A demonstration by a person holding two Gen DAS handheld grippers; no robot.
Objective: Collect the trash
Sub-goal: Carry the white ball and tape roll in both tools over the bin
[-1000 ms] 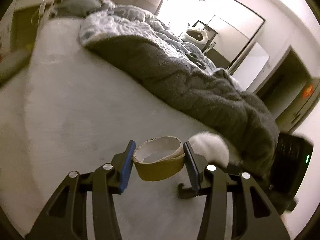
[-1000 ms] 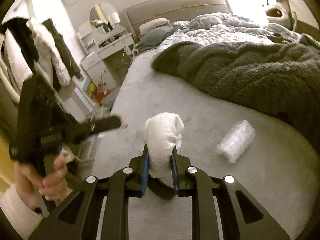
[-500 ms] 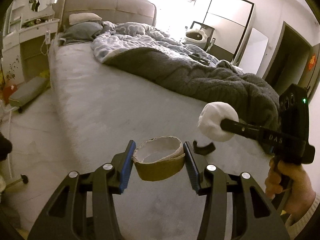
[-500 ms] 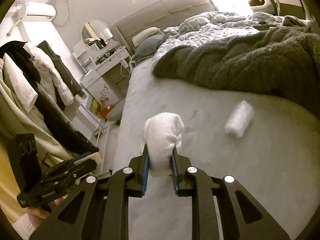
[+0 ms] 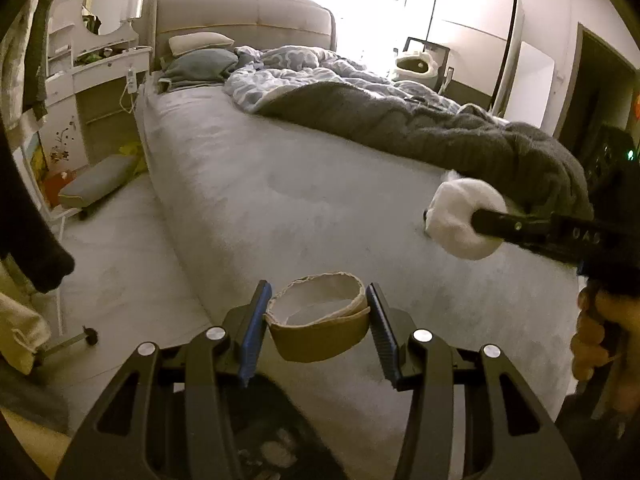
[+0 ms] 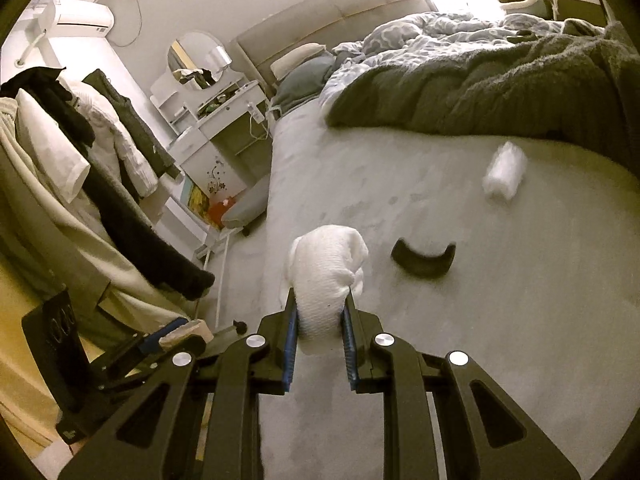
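Left gripper (image 5: pixel 318 316): jaws clamp cardboard ring (image 5: pixel 318 326). Right gripper (image 6: pixel 320 334): jaws clamp white wad (image 6: pixel 326 280). Both now lifted off bed (image 6: pixel 500 320), awaiting disposal.

We face a bed (image 5: pixel 280 184) with a padded grey headboard (image 5: pixel 244 20) and a dark blanket (image 5: pixel 440 136) heaped along its far side. By its head stands a white dressing table (image 6: pixel 216 120) with an oval mirror (image 6: pixel 196 54); an air conditioner (image 6: pixel 76 18) hangs above hung clothes (image 6: pixel 100 152).
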